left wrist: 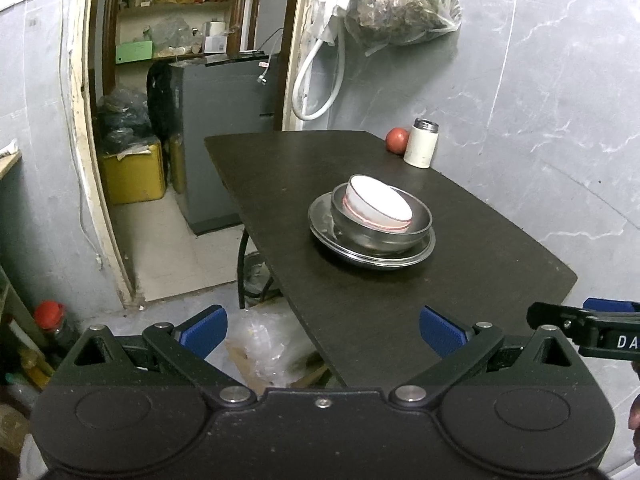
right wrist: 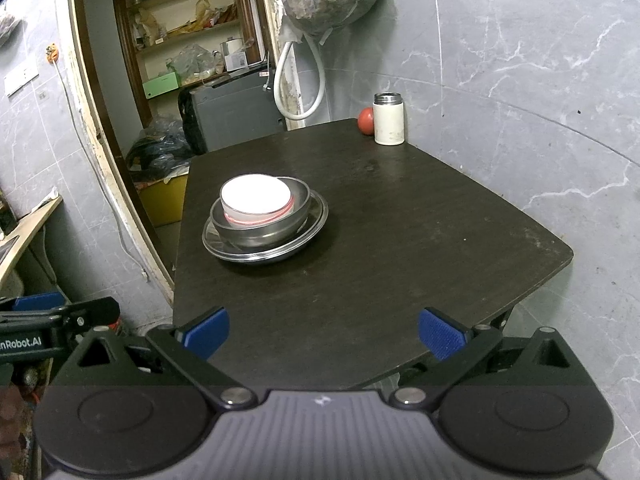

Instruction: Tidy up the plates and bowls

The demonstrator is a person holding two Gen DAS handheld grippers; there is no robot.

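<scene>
The white bowl [right wrist: 256, 200] sits tilted in the steel bowl [right wrist: 262, 226] on the steel plate [right wrist: 316, 216], mid-table. Left gripper [left wrist: 322, 332] and right gripper [right wrist: 323, 332] hang spread and empty at the near edge. The stack appears complete; if levelling, pinch the white rim gently.

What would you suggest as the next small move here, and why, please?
Probably bring the right tool forward toward the white bowl. It sits tilted, not nested flat, inside the steel bowl on the steel plate. Both tools are open and held back at the near table edge, the left tool included, holding nothing.
</scene>
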